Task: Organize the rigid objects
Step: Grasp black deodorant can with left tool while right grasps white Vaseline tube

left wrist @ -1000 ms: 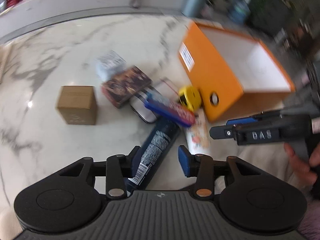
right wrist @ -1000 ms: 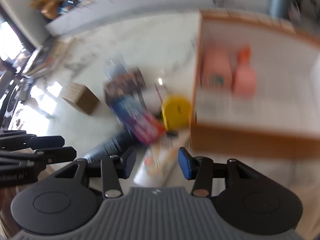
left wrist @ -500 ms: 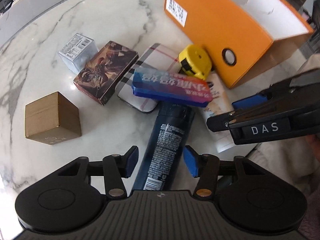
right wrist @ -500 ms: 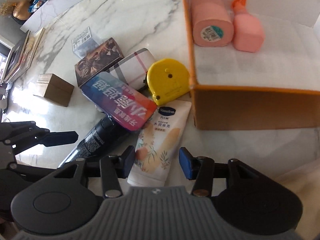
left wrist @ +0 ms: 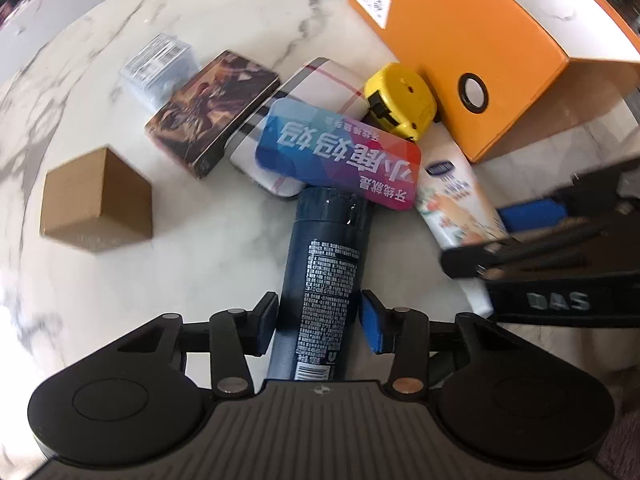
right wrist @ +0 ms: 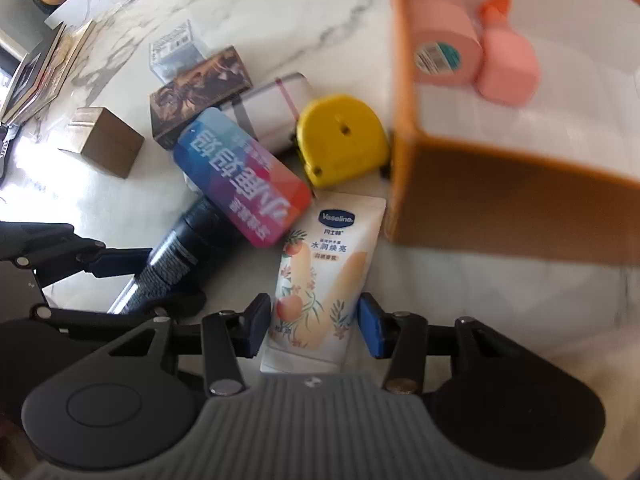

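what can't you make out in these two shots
- Top of the dark spray can: left wrist view, under the blue tin.
- Whether the left gripper pads touch the can: too close to tell.
- Lower end of the lotion tube: right wrist view, behind the right gripper body.
- Far side of the orange box: cut off, blurred.

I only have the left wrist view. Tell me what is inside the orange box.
Observer: Two things lie side by side in the orange box: a pink canister and a pink bottle with an orange cap.
Operator: Now report how the right gripper stands on the lotion tube.
Observer: The right gripper is open. Its fingers sit either side of the lotion tube at its crimped end, not yet closed on it.
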A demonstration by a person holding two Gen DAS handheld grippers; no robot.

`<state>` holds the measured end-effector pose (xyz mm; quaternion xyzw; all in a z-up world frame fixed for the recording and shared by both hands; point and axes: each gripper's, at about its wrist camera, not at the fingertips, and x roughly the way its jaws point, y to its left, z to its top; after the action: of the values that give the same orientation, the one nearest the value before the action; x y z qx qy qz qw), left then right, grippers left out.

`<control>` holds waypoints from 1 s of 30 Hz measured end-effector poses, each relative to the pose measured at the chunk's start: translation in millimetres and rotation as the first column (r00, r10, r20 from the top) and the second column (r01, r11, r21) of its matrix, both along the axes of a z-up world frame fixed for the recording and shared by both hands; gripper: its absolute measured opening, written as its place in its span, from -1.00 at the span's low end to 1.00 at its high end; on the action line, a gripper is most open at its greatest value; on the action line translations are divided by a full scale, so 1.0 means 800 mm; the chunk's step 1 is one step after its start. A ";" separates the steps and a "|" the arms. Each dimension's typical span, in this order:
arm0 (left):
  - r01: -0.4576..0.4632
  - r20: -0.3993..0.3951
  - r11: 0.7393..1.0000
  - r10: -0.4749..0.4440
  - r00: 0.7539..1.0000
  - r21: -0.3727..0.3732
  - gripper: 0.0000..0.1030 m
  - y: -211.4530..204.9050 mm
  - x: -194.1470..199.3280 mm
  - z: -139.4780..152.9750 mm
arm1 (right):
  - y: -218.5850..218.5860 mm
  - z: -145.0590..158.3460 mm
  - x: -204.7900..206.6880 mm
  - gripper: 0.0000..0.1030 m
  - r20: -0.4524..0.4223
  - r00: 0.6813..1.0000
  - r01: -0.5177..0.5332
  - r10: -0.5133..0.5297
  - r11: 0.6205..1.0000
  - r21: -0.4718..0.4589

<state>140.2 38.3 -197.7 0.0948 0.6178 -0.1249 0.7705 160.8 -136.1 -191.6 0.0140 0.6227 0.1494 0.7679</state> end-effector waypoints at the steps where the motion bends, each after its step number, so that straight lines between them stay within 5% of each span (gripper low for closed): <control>1: -0.016 0.002 1.000 0.016 1.000 -0.006 -0.07 0.002 -0.002 0.002 | -0.005 0.001 -0.003 -0.06 -0.008 1.000 0.002 -0.002 1.000 0.017; 14: -0.240 0.118 0.946 0.270 0.956 -0.220 -0.09 0.033 -0.050 0.059 | -0.053 0.040 -0.048 -0.09 0.061 0.998 -0.012 0.001 0.984 0.179; 30: -0.244 0.267 0.896 0.354 0.896 -0.371 -0.10 0.013 -0.085 0.142 | -0.076 0.112 -0.105 -0.10 0.316 0.948 -0.109 0.028 0.964 0.242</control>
<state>72.2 48.3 -84.3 -0.1127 0.4590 -0.0868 0.8770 77.0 -197.2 -102.1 0.0678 0.4700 0.2556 0.8421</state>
